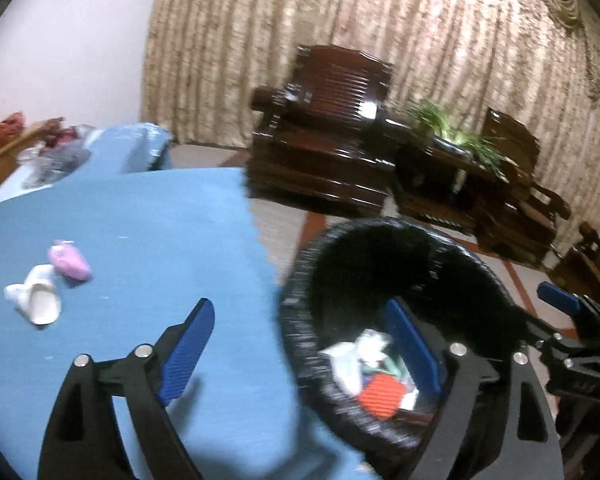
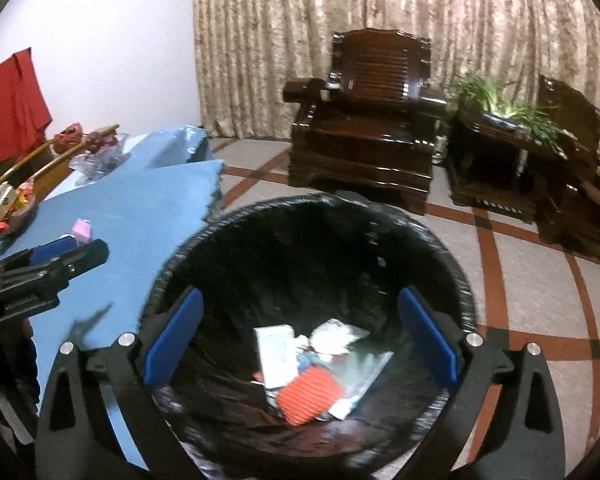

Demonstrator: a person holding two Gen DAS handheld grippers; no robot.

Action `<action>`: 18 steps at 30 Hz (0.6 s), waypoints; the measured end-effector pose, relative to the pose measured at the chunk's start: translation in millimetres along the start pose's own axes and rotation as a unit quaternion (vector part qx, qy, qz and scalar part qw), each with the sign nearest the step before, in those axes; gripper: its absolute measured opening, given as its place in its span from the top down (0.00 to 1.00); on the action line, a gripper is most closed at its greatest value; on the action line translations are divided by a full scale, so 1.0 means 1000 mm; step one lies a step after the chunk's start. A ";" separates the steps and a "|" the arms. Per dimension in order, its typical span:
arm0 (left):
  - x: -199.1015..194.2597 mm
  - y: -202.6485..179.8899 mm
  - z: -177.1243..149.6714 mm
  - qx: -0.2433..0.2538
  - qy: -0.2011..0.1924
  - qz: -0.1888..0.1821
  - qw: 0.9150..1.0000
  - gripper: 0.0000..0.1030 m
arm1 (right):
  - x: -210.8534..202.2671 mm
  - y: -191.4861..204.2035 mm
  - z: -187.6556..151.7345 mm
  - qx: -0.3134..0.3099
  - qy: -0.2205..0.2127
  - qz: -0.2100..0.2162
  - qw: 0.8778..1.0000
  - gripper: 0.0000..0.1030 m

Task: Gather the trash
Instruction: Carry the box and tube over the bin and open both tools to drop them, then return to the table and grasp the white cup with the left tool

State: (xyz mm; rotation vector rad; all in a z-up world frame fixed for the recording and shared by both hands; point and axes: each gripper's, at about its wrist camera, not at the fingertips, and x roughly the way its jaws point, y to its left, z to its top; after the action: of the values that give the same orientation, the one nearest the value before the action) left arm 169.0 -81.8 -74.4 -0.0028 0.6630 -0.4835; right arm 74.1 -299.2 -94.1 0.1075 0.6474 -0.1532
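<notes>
Trash left on the table: 2 pieces, a pink wad [image 1: 69, 260] and a white scrap [image 1: 34, 298], lying touching each other on the blue cloth [image 1: 160, 232]. Both sit ahead and well to the left of the left gripper [image 1: 300, 344], whose jaws are spread wide with nothing between the pads; its left finger hangs over the cloth, its right finger over the bin [image 1: 296, 320]. The white scrap is the nearer of the 2, its long axis running roughly toward the gripper's left side.

Over at the right gripper [image 2: 300, 336], jaws are also spread and empty, poised straight above the bin mouth, with paper and an orange ribbed piece [image 2: 310, 396] lying at the bottom. From there the pink wad [image 2: 82, 229] is far off to the left, beyond the other gripper.

So the left hand is clearly closer, and I judge the next reach is its own: swing left and forward.
</notes>
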 end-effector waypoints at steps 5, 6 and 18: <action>-0.024 0.052 -0.005 -0.026 -0.011 0.058 0.998 0.11 | 0.009 0.042 0.012 -0.017 -0.008 0.038 0.999 0.07; -0.029 0.064 -0.007 -0.031 -0.012 0.072 0.997 0.11 | 0.011 0.051 0.015 -0.022 -0.009 0.046 0.999 0.07; -0.051 0.172 -0.025 -0.079 -0.013 0.182 0.980 0.11 | 0.047 0.162 0.050 -0.079 -0.025 0.127 0.989 0.07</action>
State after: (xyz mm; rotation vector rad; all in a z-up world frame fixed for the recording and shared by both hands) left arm 193.4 96.6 -90.3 -0.0383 0.6568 -0.0775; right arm 169.0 -152.5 -74.7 0.0325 0.5889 0.1399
